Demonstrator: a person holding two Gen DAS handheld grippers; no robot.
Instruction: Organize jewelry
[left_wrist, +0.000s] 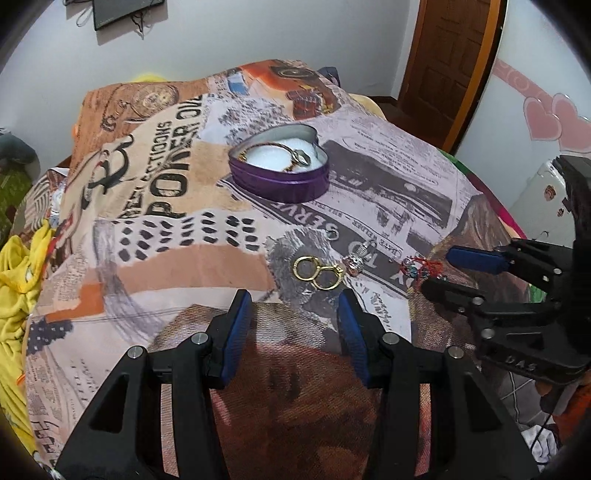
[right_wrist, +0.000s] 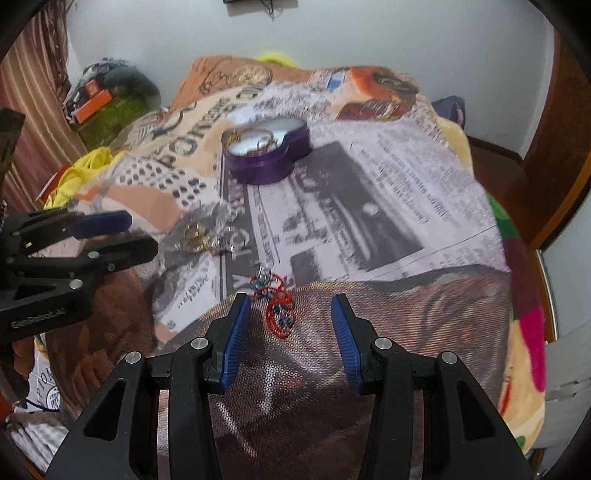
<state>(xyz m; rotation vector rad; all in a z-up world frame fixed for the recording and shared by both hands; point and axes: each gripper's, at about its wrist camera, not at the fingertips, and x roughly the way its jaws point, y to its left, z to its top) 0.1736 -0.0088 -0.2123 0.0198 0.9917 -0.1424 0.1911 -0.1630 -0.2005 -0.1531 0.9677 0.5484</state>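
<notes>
A purple heart-shaped tin (left_wrist: 284, 181) with white padding holds a chain and a ring; it also shows in the right wrist view (right_wrist: 267, 162). Two gold hoop earrings (left_wrist: 318, 272) lie on the printed cloth just ahead of my open left gripper (left_wrist: 295, 297). A small silver charm (left_wrist: 356, 258) lies beside them. A red and blue beaded piece (right_wrist: 277, 306) lies between the fingertips of my open right gripper (right_wrist: 291, 301), nearer the left finger. The right gripper also shows in the left wrist view (left_wrist: 439, 269), at the beaded piece (left_wrist: 423, 267).
The printed newspaper-pattern cloth (left_wrist: 388, 173) covers a raised surface. Yellow fabric (left_wrist: 14, 280) lies at its left edge. A wooden door (left_wrist: 447, 62) stands at the back right. Cluttered items (right_wrist: 107, 99) sit at the far left.
</notes>
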